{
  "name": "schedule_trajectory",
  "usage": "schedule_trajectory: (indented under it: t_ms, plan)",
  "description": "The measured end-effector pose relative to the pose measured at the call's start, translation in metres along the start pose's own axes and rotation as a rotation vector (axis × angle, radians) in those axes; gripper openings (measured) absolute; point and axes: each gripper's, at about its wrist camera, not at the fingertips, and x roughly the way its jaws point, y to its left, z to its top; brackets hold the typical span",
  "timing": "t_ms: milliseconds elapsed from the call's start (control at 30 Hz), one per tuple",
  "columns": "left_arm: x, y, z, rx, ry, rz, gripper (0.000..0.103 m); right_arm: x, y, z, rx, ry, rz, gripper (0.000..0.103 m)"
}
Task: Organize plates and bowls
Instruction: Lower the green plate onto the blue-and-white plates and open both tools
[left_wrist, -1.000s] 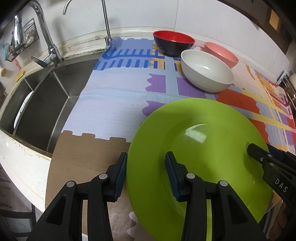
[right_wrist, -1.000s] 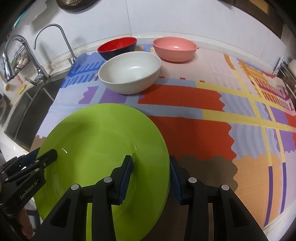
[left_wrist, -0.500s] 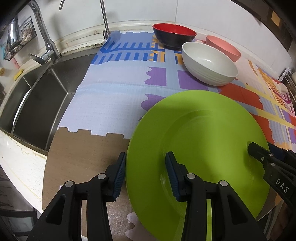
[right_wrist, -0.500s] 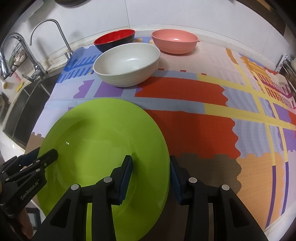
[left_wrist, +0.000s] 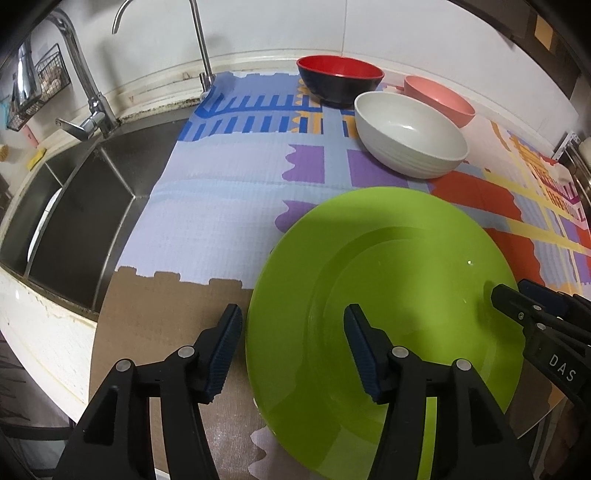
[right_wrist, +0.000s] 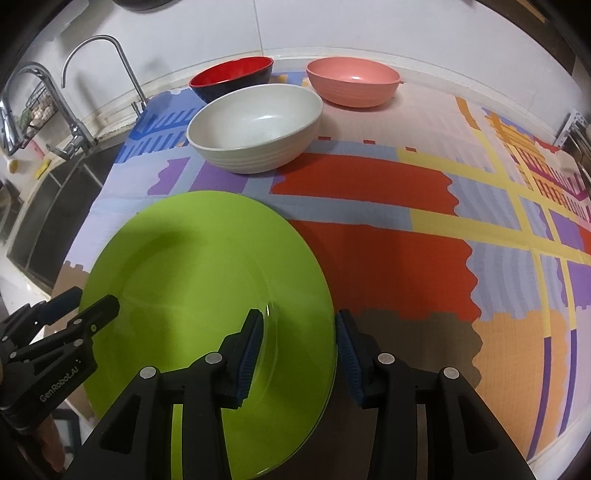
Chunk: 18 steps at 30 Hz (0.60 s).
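A large green plate (left_wrist: 388, 295) lies at the near edge of the patterned mat; it also shows in the right wrist view (right_wrist: 207, 288). My left gripper (left_wrist: 293, 349) straddles the plate's left rim, one finger outside and one over the plate, jaws wider apart than the rim is thick. My right gripper (right_wrist: 299, 350) straddles the right rim the same way, its outer pad close to the edge. A white bowl (right_wrist: 255, 127), a red and black bowl (right_wrist: 231, 77) and a pink bowl (right_wrist: 352, 81) stand at the back of the mat.
A steel sink (left_wrist: 77, 206) with two faucets (left_wrist: 88, 99) lies left of the mat (right_wrist: 406, 229). The counter's front edge (left_wrist: 44, 317) runs close under the grippers. A rack edge (right_wrist: 576, 129) shows at the far right.
My left gripper's jaws have opened wider around the plate's rim. The plate has moved forward and settled lower on the mat. The right gripper's jaw gap looks about the same.
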Motion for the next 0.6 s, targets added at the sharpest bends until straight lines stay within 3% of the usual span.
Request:
schedule_trajectory:
  t_ms: [600]
  plan:
    - [-0.031,-0.017,0.040,0.021,-0.129,-0.026,0.057,-0.034,-0.009,0.027,-0.027,-0.131,0.023,0.042]
